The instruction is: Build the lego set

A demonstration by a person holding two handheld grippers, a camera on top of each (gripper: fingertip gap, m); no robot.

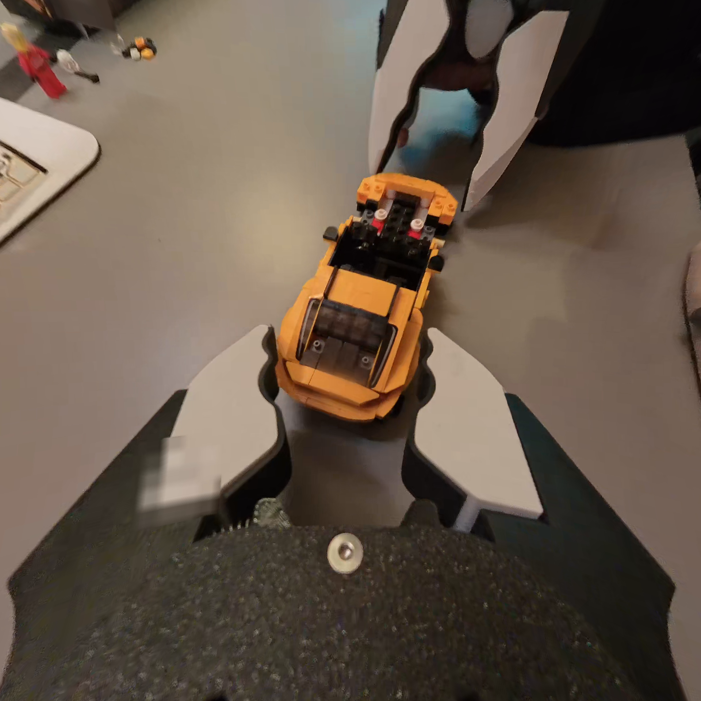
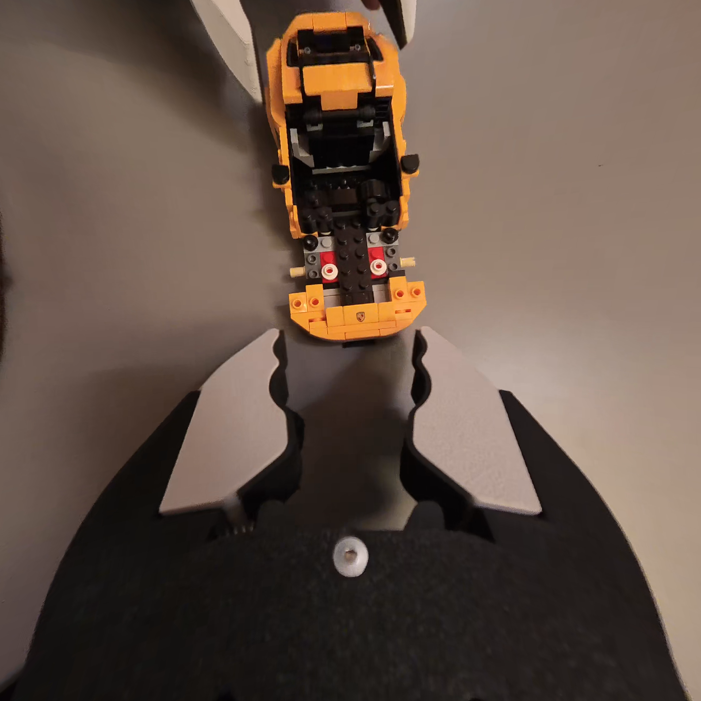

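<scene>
Handling: orange plastic brick-built car [image 1: 364, 303], centre frame — light, rigid, joints fragile; grip low flanks. Left gripper [image 1: 347, 364] spread around one end, right gripper [image 2: 347, 341] released — both empty.

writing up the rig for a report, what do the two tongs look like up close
Both match. The left tongs and right tongs each have two pale grey, tapering fingers lined inside with wavy black pads. They spring from a wide, black, speckled body with a single silver screw at its centre. No cables or sleeves show.
</scene>
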